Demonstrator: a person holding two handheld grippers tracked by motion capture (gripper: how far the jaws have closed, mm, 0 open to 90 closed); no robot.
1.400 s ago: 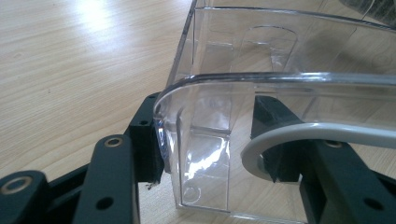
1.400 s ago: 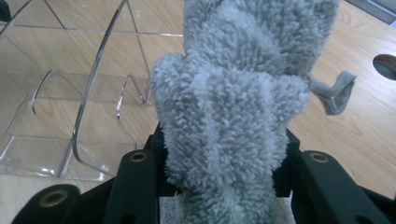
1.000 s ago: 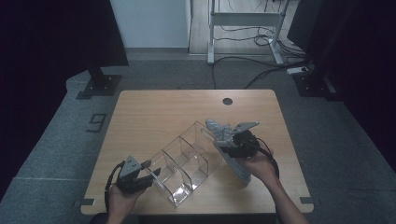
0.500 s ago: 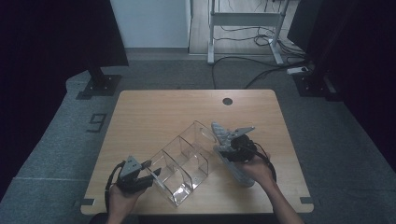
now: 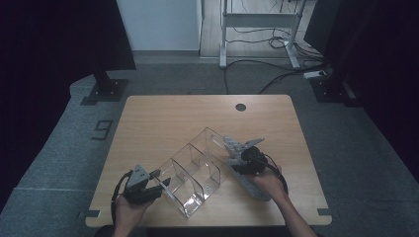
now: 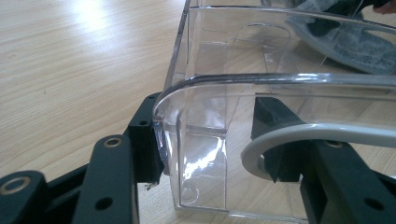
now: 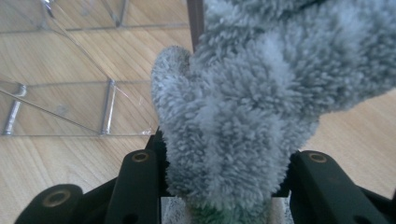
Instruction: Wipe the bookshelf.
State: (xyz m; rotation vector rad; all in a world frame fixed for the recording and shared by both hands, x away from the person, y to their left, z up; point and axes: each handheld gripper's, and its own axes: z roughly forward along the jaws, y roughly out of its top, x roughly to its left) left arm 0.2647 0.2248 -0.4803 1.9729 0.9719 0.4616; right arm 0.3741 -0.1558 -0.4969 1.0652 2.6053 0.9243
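Observation:
A clear plastic organizer (image 5: 196,172) with three compartments lies slantwise on the wooden table (image 5: 197,118). My left gripper (image 5: 164,181) is at its near-left end, shut on the organizer (image 6: 261,79). One pad presses the outside of the corner wall and the other shows through the plastic inside, as the left gripper (image 6: 212,140) view makes plain. My right gripper (image 5: 237,165) is low beside the organizer's right side, shut on a fluffy grey cloth (image 7: 261,93). That cloth (image 5: 253,186) trails along the table toward the person's hand. The right gripper (image 7: 224,179) has the cloth bulging out between its jaws.
A round cable hole (image 5: 240,107) sits near the table's far edge. Beyond the table are a dark stand base (image 5: 106,91), a metal frame (image 5: 257,29) and floor cables. The far half of the tabletop is bare wood.
The right gripper has come down with the grey cloth, closer to the tabletop beside the organizer. The left gripper and the organizer have stayed put.

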